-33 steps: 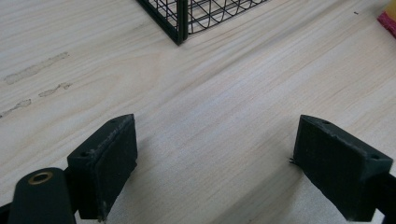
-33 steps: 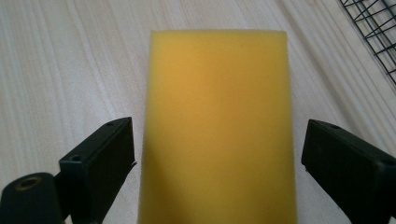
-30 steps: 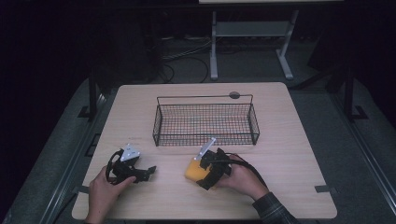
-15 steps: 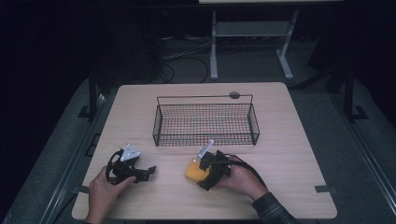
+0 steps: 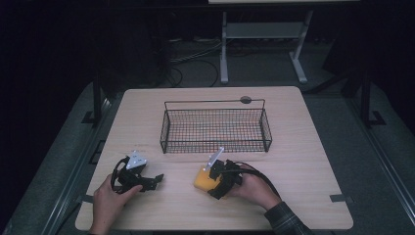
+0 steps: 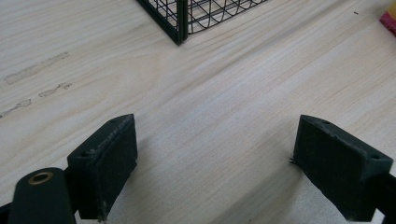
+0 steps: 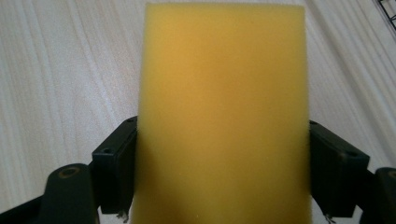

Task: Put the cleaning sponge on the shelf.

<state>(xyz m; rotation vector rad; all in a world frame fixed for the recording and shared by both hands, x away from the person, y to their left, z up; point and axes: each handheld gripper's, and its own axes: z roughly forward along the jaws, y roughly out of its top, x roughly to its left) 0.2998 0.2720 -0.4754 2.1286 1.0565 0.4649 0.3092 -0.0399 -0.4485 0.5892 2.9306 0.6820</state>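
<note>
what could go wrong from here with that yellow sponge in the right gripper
1. The right gripper grips the yellow sponge only by its near end; the soft block might sag or twist free when lifted.
2. The wire basket stands right behind, so a low carry could catch its front rim.
3. The left gripper sits open nearby; crossing paths risks a bump.

The basket (image 5: 215,125) stands on the tabletop (image 5: 313,147) at the middle of the frame. Below it, toward the lower left, my left gripper (image 5: 155,180) rests on the tabletop. Right of that, below the basket's middle, my right gripper (image 5: 208,182) has the sponge (image 5: 203,179) between its jaws.
</note>
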